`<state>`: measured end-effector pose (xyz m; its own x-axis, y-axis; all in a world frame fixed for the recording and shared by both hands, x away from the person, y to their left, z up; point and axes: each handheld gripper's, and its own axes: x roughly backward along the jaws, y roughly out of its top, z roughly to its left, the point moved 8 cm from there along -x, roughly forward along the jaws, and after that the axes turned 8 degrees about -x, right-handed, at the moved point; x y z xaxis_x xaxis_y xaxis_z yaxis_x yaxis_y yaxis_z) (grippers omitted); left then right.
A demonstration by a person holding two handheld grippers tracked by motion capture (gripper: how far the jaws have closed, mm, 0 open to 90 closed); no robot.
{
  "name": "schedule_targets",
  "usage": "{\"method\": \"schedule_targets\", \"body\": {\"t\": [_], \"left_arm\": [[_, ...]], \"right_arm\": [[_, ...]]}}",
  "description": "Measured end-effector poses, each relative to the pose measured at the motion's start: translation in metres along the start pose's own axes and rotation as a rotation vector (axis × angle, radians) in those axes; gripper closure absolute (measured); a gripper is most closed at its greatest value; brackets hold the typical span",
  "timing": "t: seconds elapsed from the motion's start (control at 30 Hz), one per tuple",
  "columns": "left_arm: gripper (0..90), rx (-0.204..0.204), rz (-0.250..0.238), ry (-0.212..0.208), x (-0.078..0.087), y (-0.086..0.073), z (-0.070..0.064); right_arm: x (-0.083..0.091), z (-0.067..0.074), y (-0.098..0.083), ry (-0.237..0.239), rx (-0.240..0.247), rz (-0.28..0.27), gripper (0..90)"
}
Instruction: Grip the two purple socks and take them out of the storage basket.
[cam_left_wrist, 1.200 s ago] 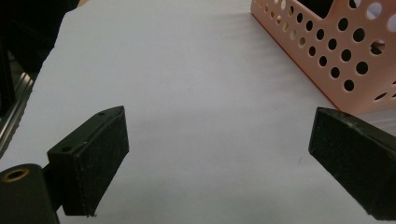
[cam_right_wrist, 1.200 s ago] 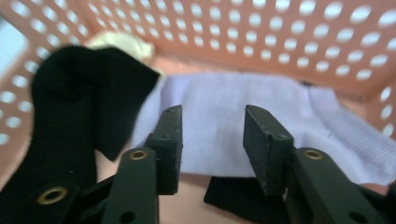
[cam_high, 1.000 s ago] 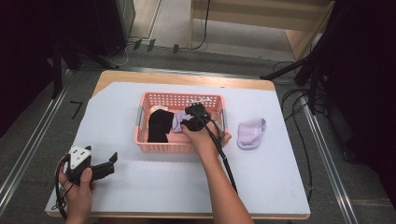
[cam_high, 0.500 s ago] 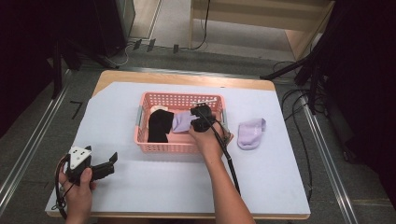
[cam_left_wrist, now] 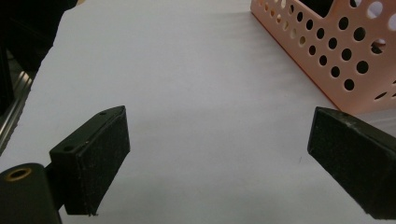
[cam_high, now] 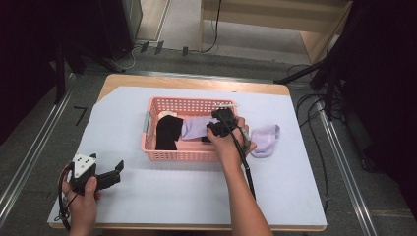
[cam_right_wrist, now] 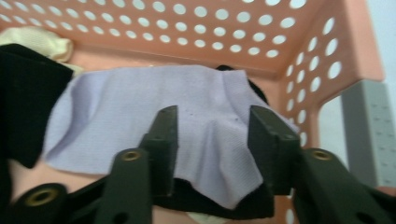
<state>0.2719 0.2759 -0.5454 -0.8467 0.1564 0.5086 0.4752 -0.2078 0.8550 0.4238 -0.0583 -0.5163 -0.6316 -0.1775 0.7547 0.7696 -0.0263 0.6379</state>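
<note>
No text, label, brand or number can be read on anything in these pictures
</note>
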Motion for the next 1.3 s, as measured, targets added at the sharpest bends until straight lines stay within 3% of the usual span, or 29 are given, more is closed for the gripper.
{"method": "schedule_targets", "body": {"t": [0.1, 0.17, 0.2, 0.27, 0.47, 0.57, 0.67, 0.73, 0.8, 0.93, 1.07, 1.17, 1.3], "left_arm": [[6.4, 0.001, -0.001, -0.002, 0.0, 0.0, 0.0], [6.4, 0.0, 0.001, 0.0, 0.0, 0.0, 0.0], [6.4, -0.001, 0.002, -0.001, 0.0, 0.0, 0.0], [6.4, -0.001, 0.002, -0.002, 0.0, 0.0, 0.0], [6.4, 0.001, 0.004, -0.004, 0.0, 0.0, 0.0], [6.4, 0.0, 0.006, -0.003, 0.0, 0.0, 0.0], [6.4, -0.002, 0.007, -0.001, -0.001, 0.0, 0.0], [6.4, -0.004, 0.005, -0.002, -0.001, 0.0, 0.0], [6.4, -0.004, 0.005, 0.0, -0.001, 0.0, 0.0], [6.4, -0.001, 0.001, -0.003, 0.0, 0.0, 0.0], [6.4, -0.002, 0.001, -0.004, 0.0, 0.0, 0.0], [6.4, -0.001, 0.006, -0.004, 0.0, 0.0, 0.0], [6.4, -0.004, 0.006, -0.001, -0.001, 0.0, 0.0]], "right_arm": [[-0.002, 0.0, -0.001, -0.028, 0.016, 0.013, 54.1], [-0.004, -0.001, -0.005, -0.035, 0.043, 0.045, 62.2], [-0.005, -0.001, -0.006, -0.031, 0.051, 0.061, 67.2], [-0.006, -0.004, -0.009, -0.046, 0.084, 0.079, 86.1], [0.006, -0.003, -0.003, 0.033, 0.015, -0.025, 88.9], [0.015, 0.001, 0.001, 0.051, 0.009, -0.058, 88.8], [0.021, 0.015, 0.0, 0.121, 0.031, -0.059, 88.5], [0.019, 0.03, -0.006, 0.178, 0.074, -0.025, 88.3], [0.014, 0.043, -0.011, 0.199, 0.112, 0.01, 88.0], [0.002, 0.063, -0.015, 0.249, 0.121, 0.071, 85.6], [-0.013, 0.066, -0.018, 0.167, 0.098, 0.151, 68.1], [-0.015, 0.063, -0.016, 0.12, 0.064, 0.17, 55.6], [-0.025, 0.063, -0.028, 0.075, 0.065, 0.338, 53.9]]}}
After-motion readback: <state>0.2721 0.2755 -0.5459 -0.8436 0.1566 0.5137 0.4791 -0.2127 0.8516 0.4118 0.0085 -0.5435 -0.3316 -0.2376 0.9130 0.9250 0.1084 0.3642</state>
